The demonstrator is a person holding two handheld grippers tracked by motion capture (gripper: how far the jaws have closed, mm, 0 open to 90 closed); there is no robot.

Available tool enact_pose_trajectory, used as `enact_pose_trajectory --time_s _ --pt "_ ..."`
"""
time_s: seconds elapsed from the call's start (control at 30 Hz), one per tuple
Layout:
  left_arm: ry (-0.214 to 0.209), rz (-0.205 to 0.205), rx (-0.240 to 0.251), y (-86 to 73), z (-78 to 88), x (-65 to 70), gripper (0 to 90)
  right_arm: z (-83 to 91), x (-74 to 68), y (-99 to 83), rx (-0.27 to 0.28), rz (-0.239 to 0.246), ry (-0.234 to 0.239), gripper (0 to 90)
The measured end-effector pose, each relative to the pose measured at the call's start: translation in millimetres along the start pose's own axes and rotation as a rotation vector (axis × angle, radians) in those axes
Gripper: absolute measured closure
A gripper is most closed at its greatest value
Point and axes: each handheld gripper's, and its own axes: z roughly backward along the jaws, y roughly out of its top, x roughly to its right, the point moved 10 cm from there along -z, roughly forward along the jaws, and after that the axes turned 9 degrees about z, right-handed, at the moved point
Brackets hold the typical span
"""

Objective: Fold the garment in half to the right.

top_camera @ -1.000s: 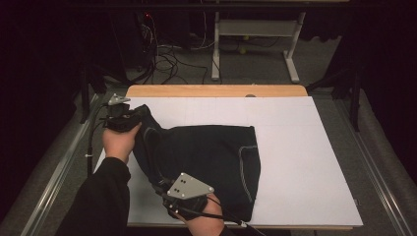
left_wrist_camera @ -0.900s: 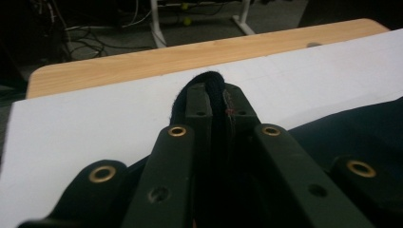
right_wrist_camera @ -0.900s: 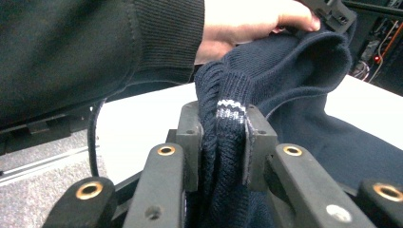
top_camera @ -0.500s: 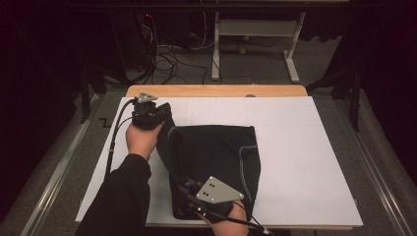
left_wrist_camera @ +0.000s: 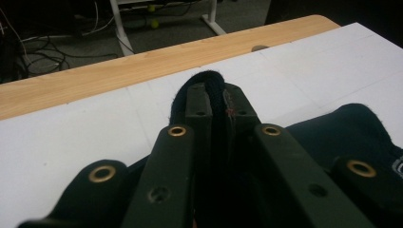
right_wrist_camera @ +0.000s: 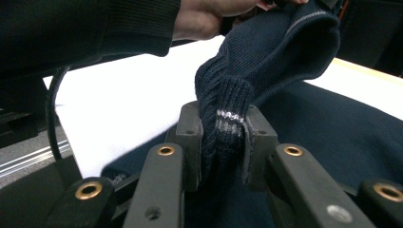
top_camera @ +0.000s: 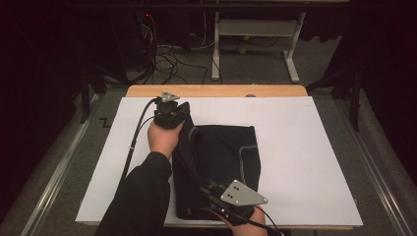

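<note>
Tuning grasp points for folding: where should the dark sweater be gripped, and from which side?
Grip the sweater at its thick edges, coming in level from the person's side. The right gripper is shut on the ribbed cuff with the pale stripe, which bunches into a firm wad between the jaws. The left gripper is shut on a folded edge near the far left of the white table. The flat middle likely offers no grip.
</note>
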Motion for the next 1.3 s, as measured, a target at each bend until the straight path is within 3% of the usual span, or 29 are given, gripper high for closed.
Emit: enact_pose_trajectory --time_s 0.5,0.67,1.3 --pt "-0.057 -0.038 -0.007 6.0 -25.6 49.7 79.6 28.5 15.3 -31.9 -0.04 -0.06 -0.029 73.8" --pt "-0.076 -0.045 -0.02 2.9 -36.1 62.7 79.6 34.3 16.4 -41.2 -0.062 -0.043 -0.045 73.7" --pt "-0.117 -0.078 -0.047 -3.4 -63.3 97.9 78.6 56.0 25.4 -55.6 -0.069 -0.08 -0.06 73.5"
